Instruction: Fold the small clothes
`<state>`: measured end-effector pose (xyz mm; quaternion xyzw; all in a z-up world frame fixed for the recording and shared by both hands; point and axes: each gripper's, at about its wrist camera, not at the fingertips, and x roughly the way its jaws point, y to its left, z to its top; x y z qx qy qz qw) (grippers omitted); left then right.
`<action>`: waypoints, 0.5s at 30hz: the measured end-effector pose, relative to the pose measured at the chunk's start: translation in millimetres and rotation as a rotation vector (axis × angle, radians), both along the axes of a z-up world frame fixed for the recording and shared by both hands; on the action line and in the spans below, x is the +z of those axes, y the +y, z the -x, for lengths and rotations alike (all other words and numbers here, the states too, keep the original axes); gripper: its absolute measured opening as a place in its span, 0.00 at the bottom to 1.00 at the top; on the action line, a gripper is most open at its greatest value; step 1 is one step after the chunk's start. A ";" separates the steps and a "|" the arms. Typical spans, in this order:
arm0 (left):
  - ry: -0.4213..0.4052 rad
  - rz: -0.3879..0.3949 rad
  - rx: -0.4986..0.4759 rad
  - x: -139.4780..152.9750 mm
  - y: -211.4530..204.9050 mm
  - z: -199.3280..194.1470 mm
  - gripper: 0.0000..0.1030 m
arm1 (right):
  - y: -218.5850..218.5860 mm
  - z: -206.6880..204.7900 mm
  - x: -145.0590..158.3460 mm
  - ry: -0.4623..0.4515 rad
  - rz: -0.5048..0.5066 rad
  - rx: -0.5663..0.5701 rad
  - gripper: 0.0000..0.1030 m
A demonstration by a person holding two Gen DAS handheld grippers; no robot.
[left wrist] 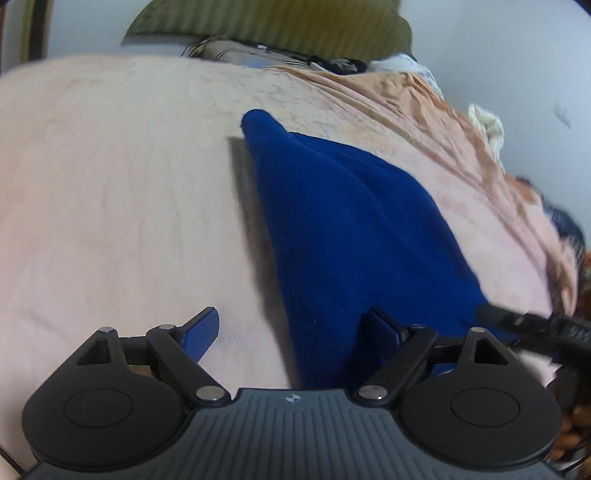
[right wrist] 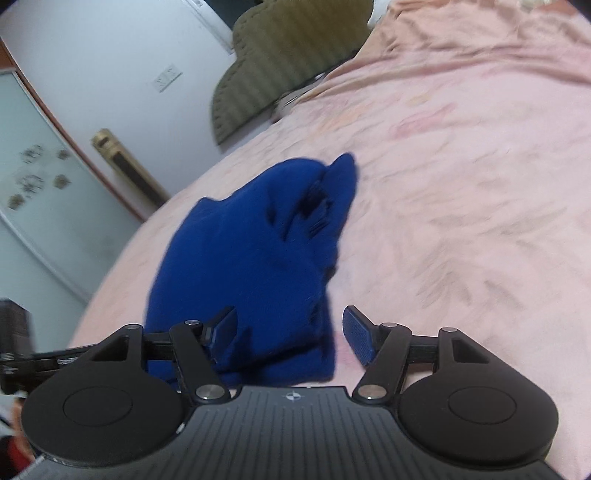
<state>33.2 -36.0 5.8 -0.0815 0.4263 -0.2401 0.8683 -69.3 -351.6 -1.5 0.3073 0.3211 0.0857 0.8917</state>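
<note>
A deep blue fleece garment (left wrist: 354,236) lies bunched, tapering to a point, on the pink bedsheet (left wrist: 110,184)

Deep royal-blue fleece garment (left wrist: 354,229), plain and unpatterned, spread against the pale pink plush bedspread (left wrist: 110,192). Same solid blue in the right wrist view (right wrist: 251,251), with darker shadowed creases toward 1 o'clock. Faint darker-pink floral blotches across the bedspread at 2 o'clock (right wrist: 461,155). Peach-orange crumpled sheet (left wrist: 424,107) at 1 o'clock in the left wrist view. Olive-green ribbed cushion (left wrist: 273,22) at 12 o'clock, striped in lighter and darker bands. Blue textured pads on matte black fingers of the left gripper (left wrist: 291,328) and the right gripper (right wrist: 290,330). Pale grey-white wall (right wrist: 92,44) at 10 o'clock.
</note>
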 end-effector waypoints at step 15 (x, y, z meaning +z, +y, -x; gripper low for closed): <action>-0.064 -0.015 -0.128 10.5 -3.7 9.1 0.12 | 23.4 5.5 -5.5 0.030 -0.141 0.061 0.17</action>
